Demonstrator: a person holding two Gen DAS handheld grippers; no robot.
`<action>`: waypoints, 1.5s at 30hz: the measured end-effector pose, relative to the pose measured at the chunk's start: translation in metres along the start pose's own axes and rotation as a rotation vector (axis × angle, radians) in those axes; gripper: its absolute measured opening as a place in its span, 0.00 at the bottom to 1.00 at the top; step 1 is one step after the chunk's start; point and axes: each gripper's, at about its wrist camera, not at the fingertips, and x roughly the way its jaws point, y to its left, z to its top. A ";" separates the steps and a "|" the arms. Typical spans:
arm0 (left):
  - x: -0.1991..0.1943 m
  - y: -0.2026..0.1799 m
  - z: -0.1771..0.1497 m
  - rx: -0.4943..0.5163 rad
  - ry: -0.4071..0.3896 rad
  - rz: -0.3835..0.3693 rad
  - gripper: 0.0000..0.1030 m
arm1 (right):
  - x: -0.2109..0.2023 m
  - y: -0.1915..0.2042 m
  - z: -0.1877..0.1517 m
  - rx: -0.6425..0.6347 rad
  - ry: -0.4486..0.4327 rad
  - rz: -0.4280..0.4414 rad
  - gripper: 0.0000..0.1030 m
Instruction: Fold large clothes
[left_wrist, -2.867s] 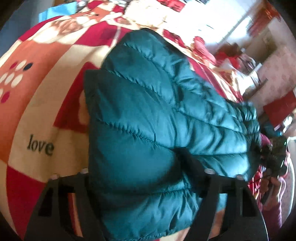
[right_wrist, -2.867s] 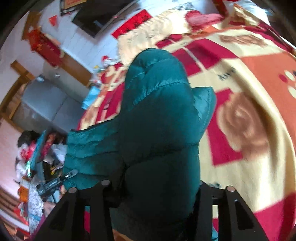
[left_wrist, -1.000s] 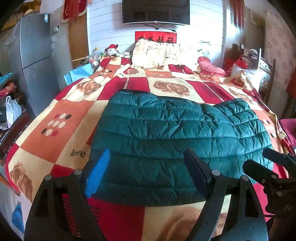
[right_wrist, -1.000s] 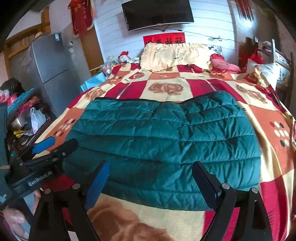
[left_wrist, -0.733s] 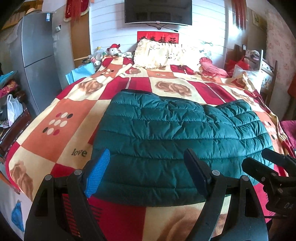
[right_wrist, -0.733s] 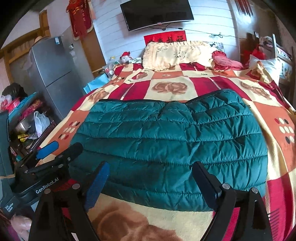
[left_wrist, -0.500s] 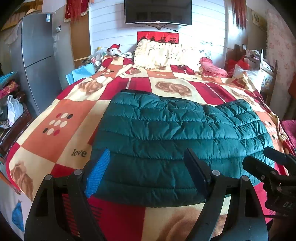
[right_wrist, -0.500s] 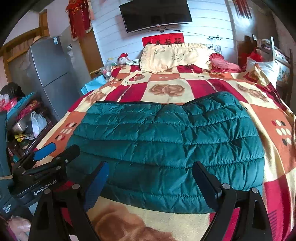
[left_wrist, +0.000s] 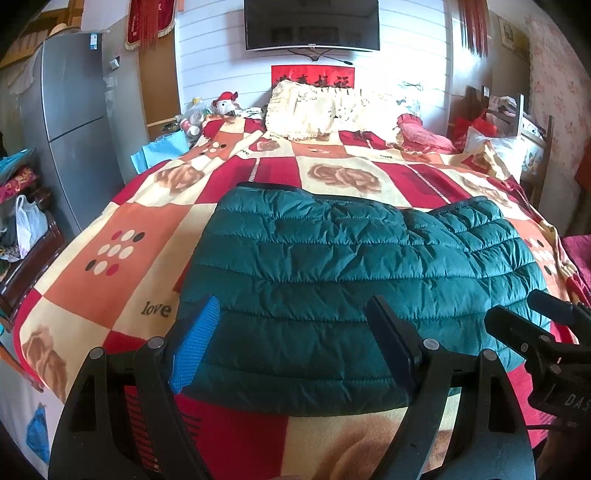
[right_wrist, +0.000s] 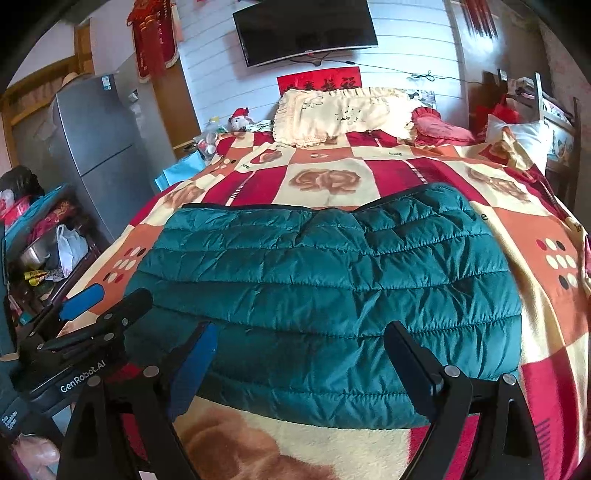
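Observation:
A dark green quilted puffer jacket (left_wrist: 354, 273) lies folded into a wide flat rectangle on the checked red, orange and cream bedspread (left_wrist: 110, 266). It also shows in the right wrist view (right_wrist: 332, 284). My left gripper (left_wrist: 295, 317) is open and empty, held above the jacket's near edge. My right gripper (right_wrist: 299, 339) is open and empty, also above the near edge. The right gripper shows at the right edge of the left wrist view (left_wrist: 535, 332). The left gripper shows at the left of the right wrist view (right_wrist: 96, 306).
Cream pillows (left_wrist: 328, 110) and a red cushion (left_wrist: 421, 133) lie at the head of the bed. A grey fridge (left_wrist: 74, 122) and cluttered shelves (right_wrist: 40, 251) stand to the left. A TV (left_wrist: 312, 24) hangs on the wall. A chair (left_wrist: 524, 122) stands at right.
Both grippers let go of the jacket, opened and drew back from the bed. Over the last second they barely moved and the jacket lies still.

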 end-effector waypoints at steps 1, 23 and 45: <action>0.001 0.000 0.000 0.001 0.001 0.001 0.80 | 0.000 -0.001 0.000 0.001 0.000 0.000 0.87; 0.011 0.000 0.001 0.002 0.011 -0.005 0.80 | 0.014 -0.004 0.003 0.013 0.015 0.003 0.88; 0.025 -0.014 0.005 0.024 0.027 -0.023 0.80 | 0.023 -0.017 0.008 0.033 0.027 0.013 0.88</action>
